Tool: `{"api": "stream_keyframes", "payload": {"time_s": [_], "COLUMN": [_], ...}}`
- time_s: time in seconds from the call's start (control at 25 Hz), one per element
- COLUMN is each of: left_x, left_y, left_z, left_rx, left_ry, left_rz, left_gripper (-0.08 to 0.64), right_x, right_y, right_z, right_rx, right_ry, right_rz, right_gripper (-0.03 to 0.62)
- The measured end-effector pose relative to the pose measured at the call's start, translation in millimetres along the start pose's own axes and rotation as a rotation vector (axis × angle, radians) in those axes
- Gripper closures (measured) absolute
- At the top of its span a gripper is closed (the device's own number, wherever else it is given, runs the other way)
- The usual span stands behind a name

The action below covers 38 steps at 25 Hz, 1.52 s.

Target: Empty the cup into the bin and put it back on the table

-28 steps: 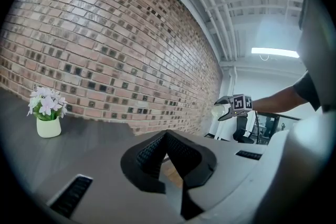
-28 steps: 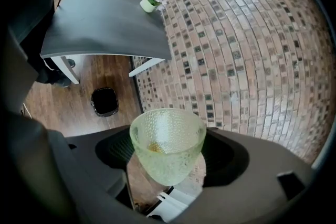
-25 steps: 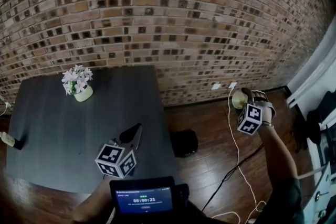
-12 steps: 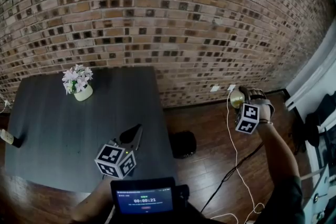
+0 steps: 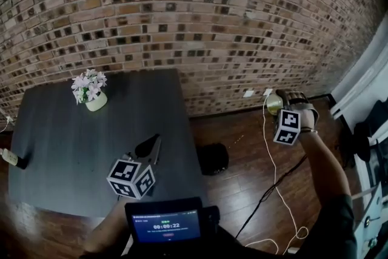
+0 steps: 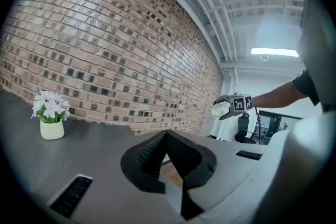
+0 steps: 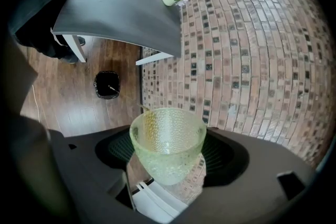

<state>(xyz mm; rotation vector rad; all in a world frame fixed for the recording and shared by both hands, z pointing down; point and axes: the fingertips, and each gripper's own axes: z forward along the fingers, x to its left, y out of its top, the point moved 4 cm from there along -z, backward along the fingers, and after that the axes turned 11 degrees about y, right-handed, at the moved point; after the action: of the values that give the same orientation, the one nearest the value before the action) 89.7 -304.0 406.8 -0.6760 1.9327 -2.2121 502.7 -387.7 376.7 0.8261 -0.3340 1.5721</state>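
A pale green, dimpled glass cup (image 7: 167,141) sits between the jaws of my right gripper (image 7: 168,157), which is shut on it. Nothing shows inside the cup. In the head view the right gripper (image 5: 280,100) holds the cup (image 5: 272,105) over the wooden floor at the right, near the brick wall and well right of the table. A small black bin (image 5: 213,158) stands on the floor by the table's right edge; the bin (image 7: 107,84) lies far below the cup. My left gripper (image 5: 151,147) hovers level over the table's near right part, its tips together on nothing.
The dark grey table (image 5: 73,142) carries a small pot of white flowers (image 5: 90,91) at its back left. A white cable (image 5: 271,161) and a black cable trail across the floor under my right arm. A brick wall (image 5: 194,21) closes the far side.
My right gripper has rolled a little with the cup still in it and shifted slightly. The left gripper has stayed where it was.
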Motion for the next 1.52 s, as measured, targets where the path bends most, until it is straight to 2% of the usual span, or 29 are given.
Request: {"api": "stream_keyframes", "payload": {"time_s": [0.6,0.88,1.24,1.4,1.52], "left_x": [2.2,6.3,11.6,13.0,14.1], "left_y": [-7.7,-11.4,-10.0,-10.3,-9.8], "left_z": [-14.7,-18.7,-20.2,-19.4,-19.0], "left_rx": [0.017,0.022,0.03,0.031,0.031], "left_ry": [0.016,0.03,0.032,0.034,0.033], "left_rz": [-0.006,-0.013,-0.005,-0.007,0.0], "left_gripper": [0.555,0.555,0.555,0.555,0.555], "right_x": [-4.4,-3.7,-6.2,-9.8,-9.5], "right_y": [1.2,4.4,9.6,10.3,10.8], "right_z": [9.2,13.5,17.6,17.6,17.4], "right_rx": [0.047,0.08,0.087,0.077,0.029], "right_ry": [0.012,0.004,-0.007,-0.012,-0.006], "right_rz": [-0.058,-0.116,-0.13,-0.105,-0.006], "right_gripper": [0.204,0.204,0.204,0.204,0.204]}}
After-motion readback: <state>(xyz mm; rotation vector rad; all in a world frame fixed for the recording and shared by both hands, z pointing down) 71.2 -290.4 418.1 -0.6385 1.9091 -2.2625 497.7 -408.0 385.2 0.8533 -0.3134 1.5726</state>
